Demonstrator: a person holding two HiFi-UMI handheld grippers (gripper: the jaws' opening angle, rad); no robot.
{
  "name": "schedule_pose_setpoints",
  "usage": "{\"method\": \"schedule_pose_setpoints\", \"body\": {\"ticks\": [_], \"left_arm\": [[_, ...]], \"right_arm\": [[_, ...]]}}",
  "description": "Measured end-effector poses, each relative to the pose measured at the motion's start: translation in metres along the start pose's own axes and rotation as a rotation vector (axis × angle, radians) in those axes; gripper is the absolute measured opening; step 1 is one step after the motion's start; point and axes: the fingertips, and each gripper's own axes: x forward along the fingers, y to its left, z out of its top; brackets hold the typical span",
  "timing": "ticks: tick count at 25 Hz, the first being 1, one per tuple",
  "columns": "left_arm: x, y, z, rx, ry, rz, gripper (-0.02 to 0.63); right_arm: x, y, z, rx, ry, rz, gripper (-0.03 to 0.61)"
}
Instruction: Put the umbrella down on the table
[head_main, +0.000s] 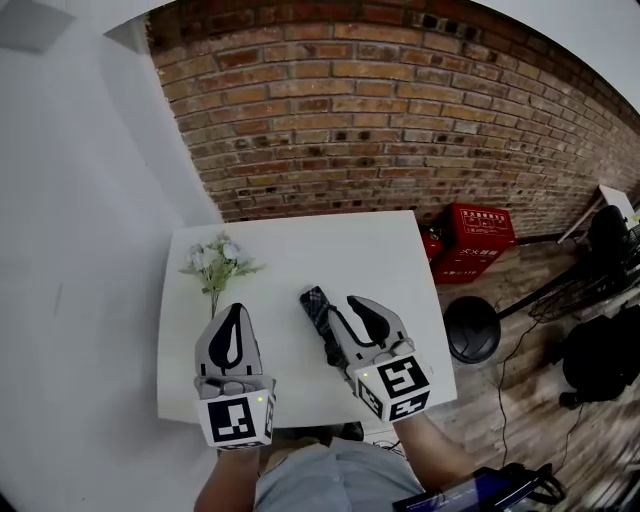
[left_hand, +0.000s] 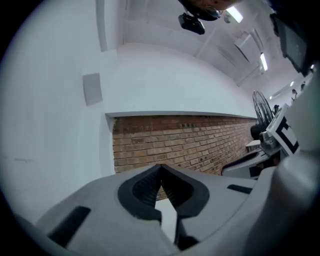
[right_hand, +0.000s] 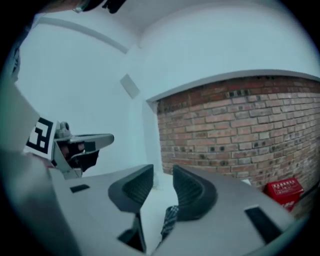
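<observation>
The folded plaid umbrella (head_main: 318, 312) is lying flat on the white table (head_main: 300, 245), about mid-table toward the near edge. Its long axis runs far-left to near-right. The right gripper (head_main: 362, 312) hangs just right of it and above, easily the nearer one. Its jaws sit a narrow gap apart and aren't pinching anything; the plaid only shows below through the gap. The left gripper (head_main: 232, 335) is off to the left, well apart from the umbrella, jaws closed tip to tip and empty. Looks to me like the put-down is basically done. There's a bunch of pale flowers (head_main: 215, 258) at the table's far left, a brick wall (head_main: 380, 110) behind, and red crates (head_main: 480, 232) on the wood floor to the right.
</observation>
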Motion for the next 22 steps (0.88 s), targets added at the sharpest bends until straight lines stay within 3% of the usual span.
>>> {"method": "schedule_pose_setpoints", "body": {"ticks": [5, 12, 22], "left_arm": [[-0.002, -0.011, 0.049, 0.019, -0.055, -0.016, 0.008], [-0.008, -0.024, 0.066, 0.066, -0.102, -0.030, 0.008], [-0.014, -0.036, 0.064, 0.080, -0.071, -0.031, 0.008]], "right_arm": [[-0.033, -0.002, 0.065, -0.115, -0.157, -0.078, 0.010], [-0.054, 0.000, 0.088, -0.133, -0.226, -0.093, 0.005], [-0.057, 0.002, 0.083, -0.124, -0.214, -0.070, 0.003]]}}
